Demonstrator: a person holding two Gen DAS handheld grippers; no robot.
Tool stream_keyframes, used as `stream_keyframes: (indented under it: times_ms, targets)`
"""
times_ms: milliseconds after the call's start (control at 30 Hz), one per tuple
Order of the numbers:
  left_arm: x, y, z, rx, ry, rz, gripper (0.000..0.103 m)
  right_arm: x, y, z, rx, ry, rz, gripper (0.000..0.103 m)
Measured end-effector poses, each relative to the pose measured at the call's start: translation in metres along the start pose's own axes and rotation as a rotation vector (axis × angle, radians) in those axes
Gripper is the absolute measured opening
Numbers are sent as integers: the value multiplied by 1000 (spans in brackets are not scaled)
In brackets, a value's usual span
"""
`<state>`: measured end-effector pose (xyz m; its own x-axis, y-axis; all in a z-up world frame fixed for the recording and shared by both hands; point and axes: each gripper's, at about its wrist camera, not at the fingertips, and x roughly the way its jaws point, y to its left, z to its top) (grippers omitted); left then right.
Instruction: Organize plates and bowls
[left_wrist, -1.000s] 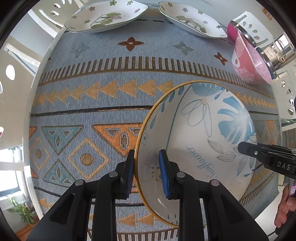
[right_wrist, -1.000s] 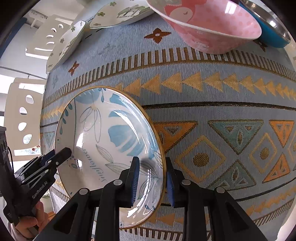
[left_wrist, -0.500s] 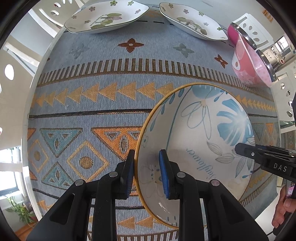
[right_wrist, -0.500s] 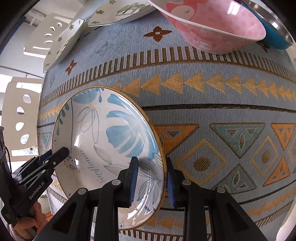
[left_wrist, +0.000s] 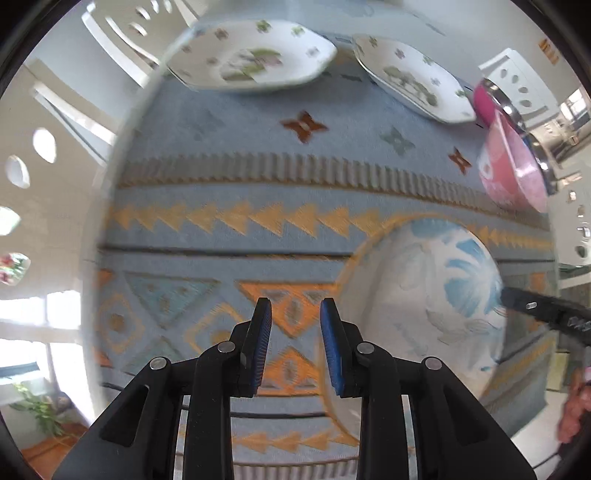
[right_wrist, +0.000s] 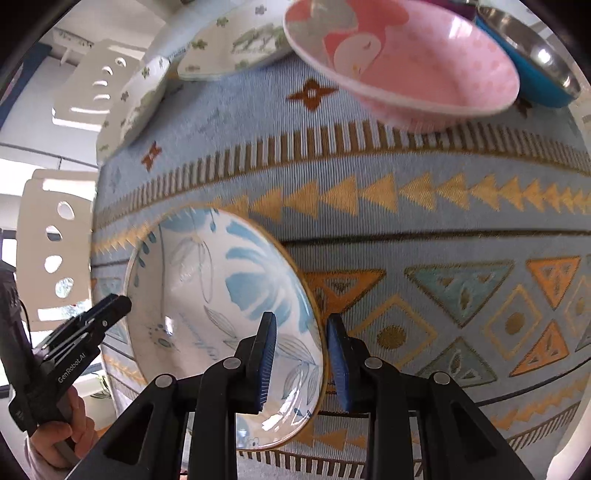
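Patterned blue woven cloth (right_wrist: 424, 221) covers the counter. On it sits the white blue-leaf ceramic bowl (right_wrist: 221, 295), near edge. Right hand-held gripper (right_wrist: 299, 354) straddles its gold rim, jaws spread; left hand-held gripper (left_wrist: 291, 343) gapes empty alongside. Pinch squarely before lifting.

A table covered by a blue patterned cloth (right_wrist: 424, 221) — bands of gold triangles, stripes and diamonds — carries the dishes. On the cloth lie 2 white floral plates (left_wrist: 251, 61) (left_wrist: 413, 83) at the far edge, a pink bowl (right_wrist: 402, 62) with a steel-lined blue bowl (right_wrist: 535, 70) just beside it, and a white bowl with blue leaves (right_wrist: 221, 306) near the front.
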<state>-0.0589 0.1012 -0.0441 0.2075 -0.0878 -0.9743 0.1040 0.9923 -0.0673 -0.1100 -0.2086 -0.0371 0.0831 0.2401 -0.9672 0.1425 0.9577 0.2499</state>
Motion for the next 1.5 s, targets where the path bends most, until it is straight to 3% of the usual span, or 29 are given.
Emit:
stream_keyframes:
  times_ms: [267, 833, 1500]
  targets:
    - [-26, 32, 30, -47, -63, 20, 25, -39, 33, 29, -62, -64, 45, 28]
    - [-52, 70, 77, -99, -123, 58, 25, -76, 104, 75, -192, -129, 86, 28]
    - [-46, 92, 139, -109, -157, 49, 25, -63, 181, 139, -270, -145, 117, 28]
